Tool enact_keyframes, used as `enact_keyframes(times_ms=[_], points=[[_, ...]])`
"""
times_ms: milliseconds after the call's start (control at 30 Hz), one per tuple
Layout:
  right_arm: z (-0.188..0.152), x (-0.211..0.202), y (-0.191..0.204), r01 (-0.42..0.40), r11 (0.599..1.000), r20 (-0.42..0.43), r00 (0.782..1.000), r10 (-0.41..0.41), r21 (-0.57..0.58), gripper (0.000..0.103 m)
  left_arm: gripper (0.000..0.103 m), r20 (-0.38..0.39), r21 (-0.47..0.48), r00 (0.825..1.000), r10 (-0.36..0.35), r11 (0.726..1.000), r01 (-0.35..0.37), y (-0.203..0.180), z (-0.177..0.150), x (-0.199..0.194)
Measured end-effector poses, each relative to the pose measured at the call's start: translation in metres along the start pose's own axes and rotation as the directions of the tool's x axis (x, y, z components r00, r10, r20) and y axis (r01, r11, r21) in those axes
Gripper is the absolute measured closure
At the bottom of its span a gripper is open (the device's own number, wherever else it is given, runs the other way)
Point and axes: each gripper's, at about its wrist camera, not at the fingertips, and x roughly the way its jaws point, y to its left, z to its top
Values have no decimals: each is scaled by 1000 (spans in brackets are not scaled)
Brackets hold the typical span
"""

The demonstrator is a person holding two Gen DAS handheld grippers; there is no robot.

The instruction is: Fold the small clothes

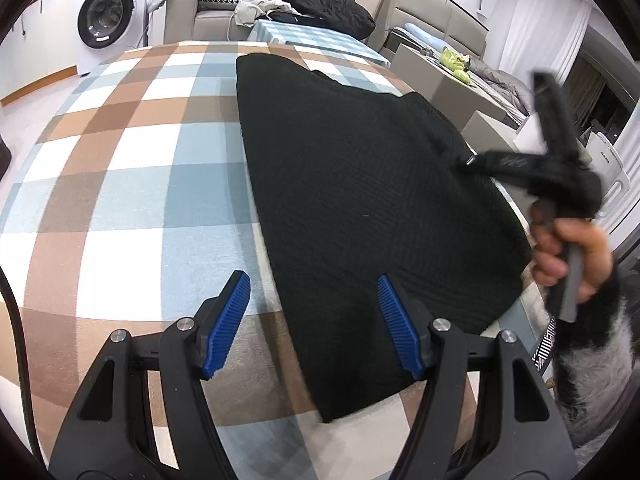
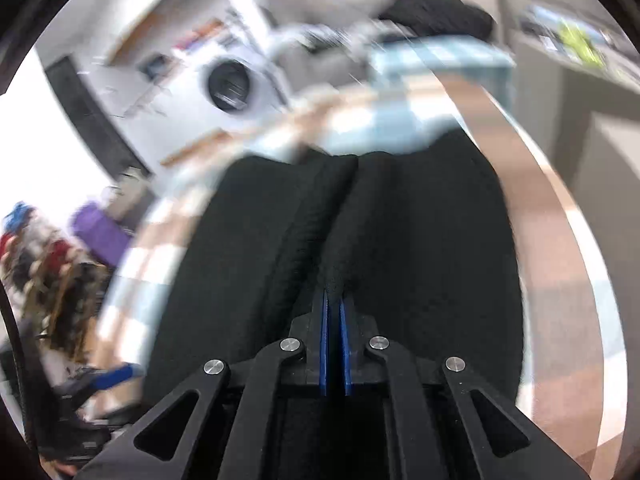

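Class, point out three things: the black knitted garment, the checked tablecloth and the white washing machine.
Black knitted garment (image 1: 360,208): left wrist view, middle of fabric.
Checked tablecloth (image 1: 132,184): left wrist view, bare checked area.
White washing machine (image 1: 106,16): left wrist view, round door.

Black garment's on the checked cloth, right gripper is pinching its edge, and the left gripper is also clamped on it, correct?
Not quite. The left gripper is open, its jaws spread above the black garment, as the left wrist view shows. The right gripper is pinching its edge, and it lies on the checked cloth.
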Motion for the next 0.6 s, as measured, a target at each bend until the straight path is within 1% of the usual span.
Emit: enact_keyframes(times_ms=[33,67,133,167,200,233,267,300,367,400,467,533,567,600], points=[[-4,10,-13,17,999,-29,999,-16,49,97,39,-7,3,1000,1,1000,-1,-1,0,2],[-6,11,-17,-9,997,-23,1000,11,72,96,39,-10,6,1000,3,1000,-3,-2,0,3],[-7,-2,-16,0,997,-4,1000,1,77,91,39,-8,14,1000,3,1000,-3,-3,-2,2],[-8,-11,-14,11,997,15,1000,-12,73,91,39,-7,11,1000,1,1000,-1,-2,-3,2],[-10,-21,-15,12,997,30,999,-14,77,91,39,-7,7,1000,2,1000,-2,-1,-3,2],[-10,-25,-11,4,997,36,999,-7,80,88,39,-8,0,1000,2,1000,-2,1,-4,2],[-11,-29,-9,-10,996,38,999,7,84,86,39,-8,-5,1000,3,1000,-3,2,-4,3],[-14,-36,-5,-45,996,37,998,42,83,84,39,-7,-12,1000,5,1000,-5,4,-4,3],[-17,-36,5,-86,994,19,996,85,70,80,39,-4,-20,1000,0,1000,0,6,-4,3],[-19,-33,10,-126,990,1,992,127,65,77,39,-2,-20,1000,0,1000,0,7,-4,2],[-20,-21,14,-171,982,-28,984,173,75,77,39,1,-19,1000,6,1000,-6,7,-4,2],[-23,-6,21,-184,981,-67,980,188,66,77,39,5,-20,1000,8,1000,-8,7,-5,-1],[-24,1,25,-174,983,-71,982,177,52,80,39,7,-23,1000,10,1000,-9,8,-5,-2],[-24,2,27,-157,987,-74,984,160,45,90,39,10,-27,1000,13,1000,-13,8,-5,-4]])
